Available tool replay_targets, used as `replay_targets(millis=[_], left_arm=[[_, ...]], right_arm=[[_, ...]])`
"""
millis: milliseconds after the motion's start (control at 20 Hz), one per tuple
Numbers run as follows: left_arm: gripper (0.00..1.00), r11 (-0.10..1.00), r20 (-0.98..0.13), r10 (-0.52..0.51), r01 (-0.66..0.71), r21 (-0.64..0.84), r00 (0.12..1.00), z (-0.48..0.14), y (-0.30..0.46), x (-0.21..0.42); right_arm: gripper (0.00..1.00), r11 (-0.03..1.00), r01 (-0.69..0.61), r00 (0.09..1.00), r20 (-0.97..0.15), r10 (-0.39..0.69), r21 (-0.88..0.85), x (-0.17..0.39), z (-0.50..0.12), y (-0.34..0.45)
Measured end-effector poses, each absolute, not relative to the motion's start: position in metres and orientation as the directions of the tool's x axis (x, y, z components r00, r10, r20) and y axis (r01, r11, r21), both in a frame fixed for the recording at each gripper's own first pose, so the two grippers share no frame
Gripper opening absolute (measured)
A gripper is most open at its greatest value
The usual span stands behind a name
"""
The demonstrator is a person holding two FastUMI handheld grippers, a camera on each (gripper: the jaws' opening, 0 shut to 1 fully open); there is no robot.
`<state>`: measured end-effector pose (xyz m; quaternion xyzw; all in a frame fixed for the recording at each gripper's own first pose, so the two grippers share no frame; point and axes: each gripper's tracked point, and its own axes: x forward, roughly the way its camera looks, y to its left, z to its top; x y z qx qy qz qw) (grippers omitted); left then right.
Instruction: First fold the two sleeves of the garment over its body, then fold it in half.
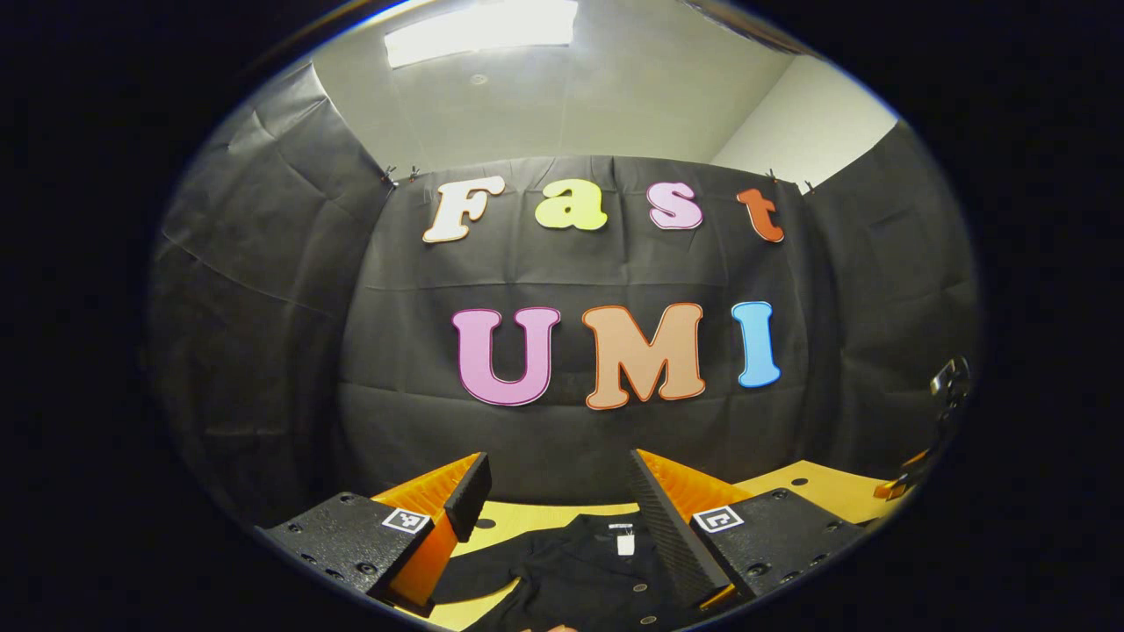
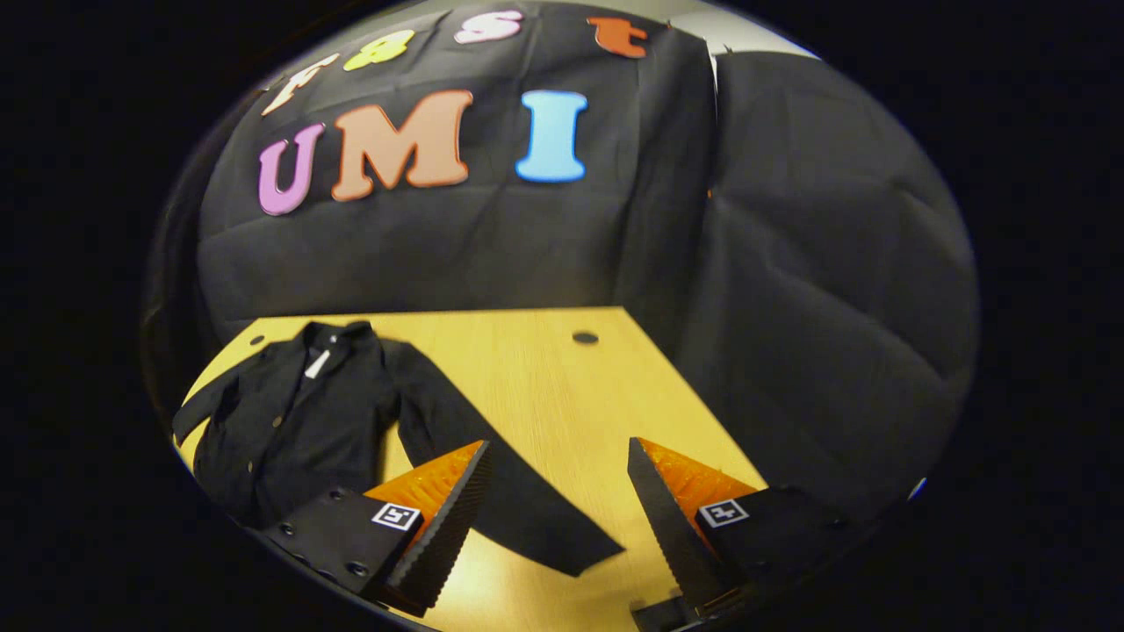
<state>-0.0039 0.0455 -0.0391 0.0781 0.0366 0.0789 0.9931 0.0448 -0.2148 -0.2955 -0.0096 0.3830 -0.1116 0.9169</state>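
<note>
Both my left gripper (image 1: 556, 484) and right gripper (image 2: 557, 470) hang with fingers spread, holding nothing, above the black button-front shirt (image 2: 299, 421) lying flat on the wooden table (image 2: 544, 377), one sleeve (image 2: 500, 478) stretched outward.

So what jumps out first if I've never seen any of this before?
Probably the dark garment spread flat on the pale wooden table, one long sleeve stretched out toward the right gripper, whose fingers stand wide apart above it. In the left gripper view, the left gripper is also open, just above the garment's collar.
</note>
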Motion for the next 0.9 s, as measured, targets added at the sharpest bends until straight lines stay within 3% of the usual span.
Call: replay_targets(millis=[450, 600, 800, 900], left_arm=[[0.92, 0.967, -0.070, 0.196, -0.181, 0.181, 0.978, -0.044, 0.025, -0.002], [0.92, 0.964, -0.078, 0.213, -0.196, 0.182, 0.974, -0.048, 0.020, -0.001], [0.92, 0.959, -0.091, 0.237, -0.218, 0.179, 0.967, -0.055, 0.015, -0.003], [0.92, 0.957, -0.102, 0.253, -0.233, 0.171, 0.962, -0.061, 0.015, -0.006]], right_arm=[[1.00, 0.983, 0.139, 0.478, -0.861, -0.173, -0.120, 0.015, -0.387, -0.231], [0.96, 0.987, 0.132, 0.412, -0.900, -0.141, -0.094, 0.008, -0.406, -0.233], [0.72, 0.997, 0.075, 0.419, -0.907, -0.034, -0.003, 0.010, -0.407, -0.212], [0.33, 1.000, 0.025, 0.425, -0.905, -0.016, -0.006, 0.012, -0.410, -0.203]])
